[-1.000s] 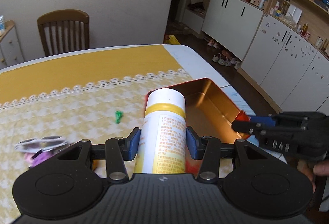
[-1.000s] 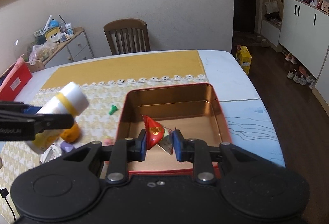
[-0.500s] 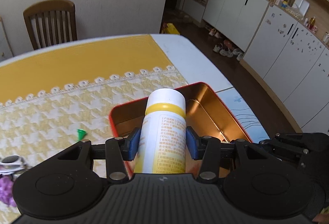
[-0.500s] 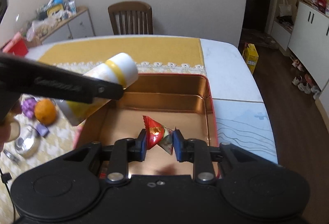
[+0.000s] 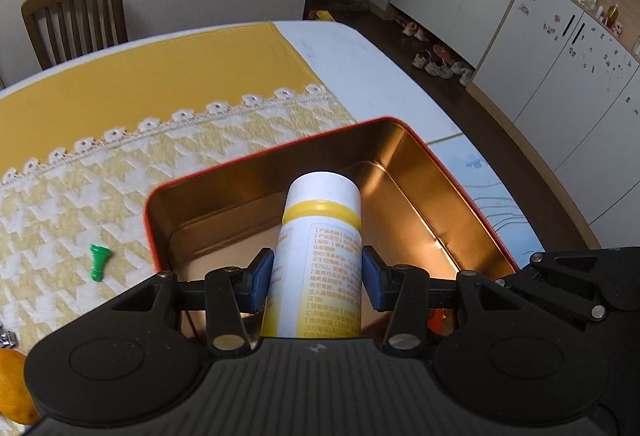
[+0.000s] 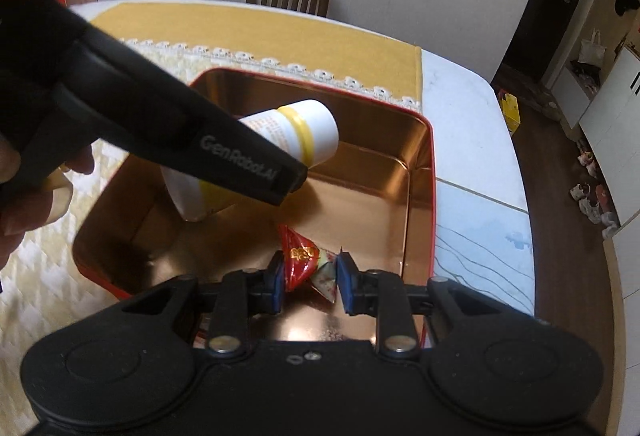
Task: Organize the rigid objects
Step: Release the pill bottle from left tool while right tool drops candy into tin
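tin: glossy metal | bottle: smooth plastic | wrapper: shiny foil

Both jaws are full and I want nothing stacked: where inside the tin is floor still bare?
The tin floor is bare along its far and right walls. The bottle hangs over the left-centre, the red packet sits at the near middle: crowded there.

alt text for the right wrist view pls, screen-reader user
The right tool grips a red foil packet above the open red tin. From the left, the left tool holds a white bottle, tilted, over the tin's gold interior.
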A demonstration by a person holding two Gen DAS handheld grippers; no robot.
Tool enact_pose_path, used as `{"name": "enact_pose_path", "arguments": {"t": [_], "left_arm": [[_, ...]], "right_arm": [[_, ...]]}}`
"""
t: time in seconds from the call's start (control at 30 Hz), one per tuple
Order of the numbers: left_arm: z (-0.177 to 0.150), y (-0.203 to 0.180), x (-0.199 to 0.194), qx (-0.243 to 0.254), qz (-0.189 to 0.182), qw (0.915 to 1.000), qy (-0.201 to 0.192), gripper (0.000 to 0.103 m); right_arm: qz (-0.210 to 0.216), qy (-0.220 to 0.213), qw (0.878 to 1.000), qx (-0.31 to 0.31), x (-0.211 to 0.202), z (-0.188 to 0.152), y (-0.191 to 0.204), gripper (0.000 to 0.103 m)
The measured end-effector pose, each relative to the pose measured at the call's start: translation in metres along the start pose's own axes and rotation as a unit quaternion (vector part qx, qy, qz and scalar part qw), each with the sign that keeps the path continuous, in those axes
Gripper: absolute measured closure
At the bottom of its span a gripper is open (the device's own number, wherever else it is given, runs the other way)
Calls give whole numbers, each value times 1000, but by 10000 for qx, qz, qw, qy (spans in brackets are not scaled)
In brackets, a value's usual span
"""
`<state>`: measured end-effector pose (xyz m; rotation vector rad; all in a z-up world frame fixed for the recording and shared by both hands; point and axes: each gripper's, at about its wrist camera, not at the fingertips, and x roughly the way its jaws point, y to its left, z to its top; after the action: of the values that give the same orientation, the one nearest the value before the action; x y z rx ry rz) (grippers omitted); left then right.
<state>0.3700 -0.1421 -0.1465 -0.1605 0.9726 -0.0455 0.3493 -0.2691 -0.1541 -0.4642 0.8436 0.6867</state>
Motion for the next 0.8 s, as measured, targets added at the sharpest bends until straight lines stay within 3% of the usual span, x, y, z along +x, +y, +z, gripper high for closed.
{"name": "enact_pose_path", "arguments": {"t": [0.43,0.57,0.8], "left_arm": [[1,-7,17,21,-57,9995,319,58],[4,-10,13,74,50,9996,258,58],[6,-9,-5,55,45,9999,79,58]], "right_arm": [[148,149,9991,359,5,8,-11,71],[229,130,9986,465,3,8,-15,62],[370,31,9954,885,-7,6,-26,57]]}}
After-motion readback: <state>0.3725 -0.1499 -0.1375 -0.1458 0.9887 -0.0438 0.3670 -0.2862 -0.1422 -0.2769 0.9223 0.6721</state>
